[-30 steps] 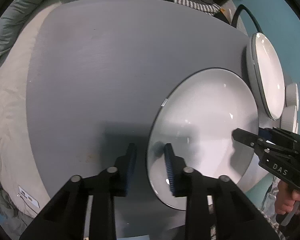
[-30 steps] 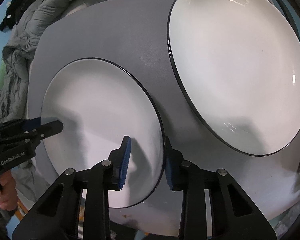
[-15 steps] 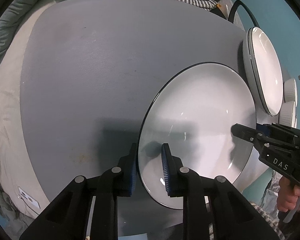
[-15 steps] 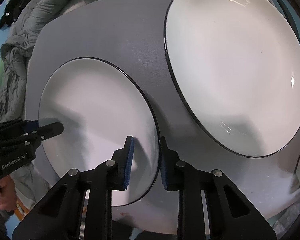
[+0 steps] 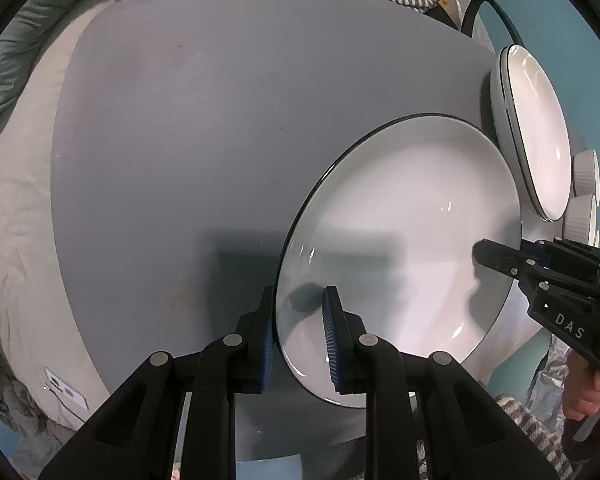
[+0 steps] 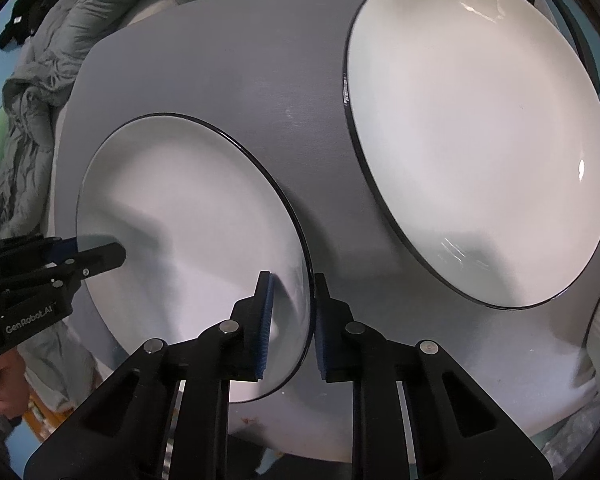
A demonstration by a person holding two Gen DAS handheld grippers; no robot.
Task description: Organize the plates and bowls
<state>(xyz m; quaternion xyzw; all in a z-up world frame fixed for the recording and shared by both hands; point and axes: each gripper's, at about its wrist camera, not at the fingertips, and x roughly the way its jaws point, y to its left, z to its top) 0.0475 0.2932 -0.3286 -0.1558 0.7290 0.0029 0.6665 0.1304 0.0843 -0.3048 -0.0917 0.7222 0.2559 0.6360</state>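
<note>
A white plate with a black rim [image 5: 400,248] [image 6: 188,232] lies near the front edge of the grey table [image 5: 180,140]. My left gripper [image 5: 298,332] points down over the plate's left rim, one pad outside the rim and one on the inner face, shut on it. My right gripper [image 6: 292,320] straddles the opposite rim. Its jaws are closing, and the pads meet the rim from both sides. Each gripper also shows in the other's view: the right gripper [image 5: 540,272] at the right, the left gripper [image 6: 60,256] at the left.
A larger white plate [image 6: 480,140] [image 5: 540,132] sits to the right of the held one. Ribbed white bowls [image 5: 584,176] stand beyond it at the table's edge. A grey padded jacket [image 6: 32,80] lies left of the table. A black cable [image 5: 484,4] loops at the back.
My left gripper slid over the plate's left rim and its fingers narrowed onto it. My right gripper's fingers drew together around the other rim. The plate has barely moved.
</note>
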